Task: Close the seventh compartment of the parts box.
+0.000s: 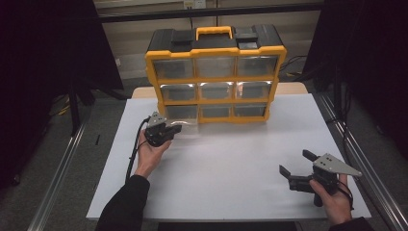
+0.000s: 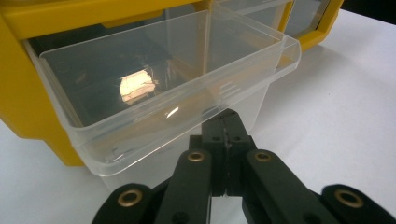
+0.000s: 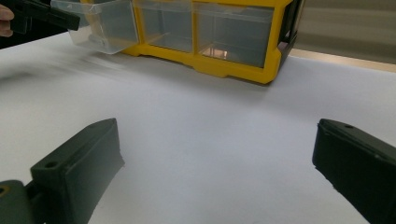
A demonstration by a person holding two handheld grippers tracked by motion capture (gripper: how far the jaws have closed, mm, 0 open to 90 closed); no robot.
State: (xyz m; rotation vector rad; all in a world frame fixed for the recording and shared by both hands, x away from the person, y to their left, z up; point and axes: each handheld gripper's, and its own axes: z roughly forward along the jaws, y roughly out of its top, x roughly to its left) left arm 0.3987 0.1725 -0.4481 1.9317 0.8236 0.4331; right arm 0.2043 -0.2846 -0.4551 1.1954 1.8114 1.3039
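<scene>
Left gripper view has my left gripper (image 2: 227, 122) pinched tight, its jaws meeting under the front lip of the clear drawer (image 2: 159, 79), which sits pulled partway out of the bottom left slot of the yellow cabinet (image 1: 215, 77). Whether plastic is actually caught between the tips, I cannot tell; the lip hides them. If I tug further, I think the drawer could slide right out and drop onto the table (image 1: 231, 163). My right gripper (image 1: 297, 169) rests wide apart, holding nothing, well away.

Clear drawer (image 2: 154, 88) (see-through), yellow-and-black cabinet (image 1: 215, 50), white table (image 1: 231, 163).
</scene>
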